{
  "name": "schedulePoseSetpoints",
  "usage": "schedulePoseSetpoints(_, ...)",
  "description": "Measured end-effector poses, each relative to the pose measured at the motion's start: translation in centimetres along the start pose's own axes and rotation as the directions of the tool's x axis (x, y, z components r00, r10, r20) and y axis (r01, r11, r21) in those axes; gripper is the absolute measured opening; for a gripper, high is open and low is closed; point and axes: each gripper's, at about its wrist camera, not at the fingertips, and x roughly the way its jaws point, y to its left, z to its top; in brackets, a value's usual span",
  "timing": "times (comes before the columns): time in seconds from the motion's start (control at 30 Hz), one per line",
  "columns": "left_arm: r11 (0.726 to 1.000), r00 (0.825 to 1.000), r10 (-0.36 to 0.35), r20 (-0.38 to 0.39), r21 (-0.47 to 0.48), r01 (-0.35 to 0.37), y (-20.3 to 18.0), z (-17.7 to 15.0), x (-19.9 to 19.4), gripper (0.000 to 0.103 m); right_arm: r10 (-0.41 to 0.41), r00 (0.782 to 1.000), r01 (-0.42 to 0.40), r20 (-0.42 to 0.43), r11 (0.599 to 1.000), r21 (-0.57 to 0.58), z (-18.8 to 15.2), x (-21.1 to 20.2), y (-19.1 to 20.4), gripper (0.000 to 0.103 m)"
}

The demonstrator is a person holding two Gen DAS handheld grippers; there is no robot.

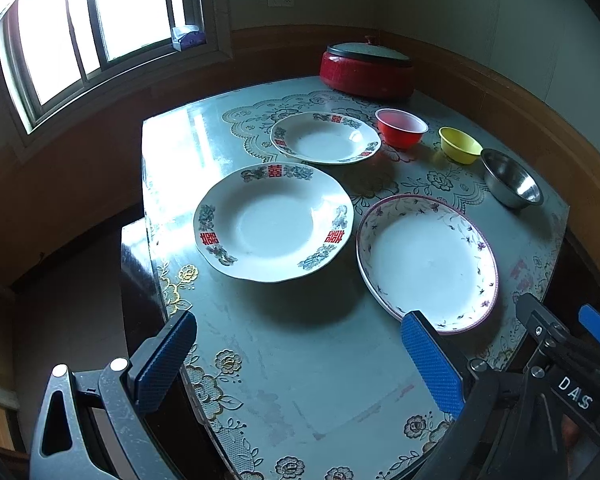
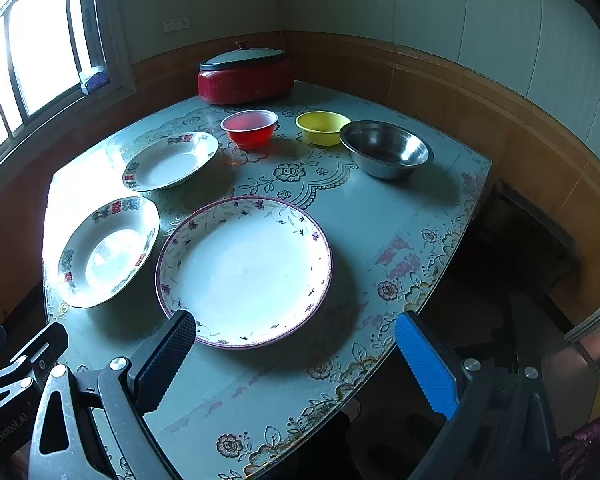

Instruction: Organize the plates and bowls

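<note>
Three plates lie apart on the table: a large purple-rimmed floral plate (image 1: pixel 428 262) (image 2: pixel 244 270), a deep plate with red characters (image 1: pixel 274 222) (image 2: pixel 108 250), and a smaller matching plate (image 1: pixel 325 138) (image 2: pixel 170 160) behind. Three bowls stand in a row at the back: red (image 1: pixel 401 127) (image 2: pixel 250 128), yellow (image 1: pixel 459 145) (image 2: pixel 323 127), steel (image 1: pixel 511 178) (image 2: pixel 386 149). My left gripper (image 1: pixel 296 360) is open and empty above the near table. My right gripper (image 2: pixel 294 356) is open and empty, its fingers just before the floral plate's near rim.
A red lidded cooker (image 1: pixel 367 68) (image 2: pixel 246 76) stands at the table's back by the wall. The table (image 1: pixel 300 380) has a floral cloth under glass. Its right edge (image 2: pixel 452 280) drops to dark floor. A window (image 1: pixel 96 28) is at the left.
</note>
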Motion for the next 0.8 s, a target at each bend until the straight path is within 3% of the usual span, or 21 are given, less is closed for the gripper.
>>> schedulePoseSetpoints(0.8, 1.0, 1.0, -0.014, -0.004, 0.017, 0.014, -0.13, 0.5, 0.49, 0.103, -0.018, 1.0, 0.018, -0.011, 1.0, -0.017, 0.11, 0.11, 0.39, 0.102)
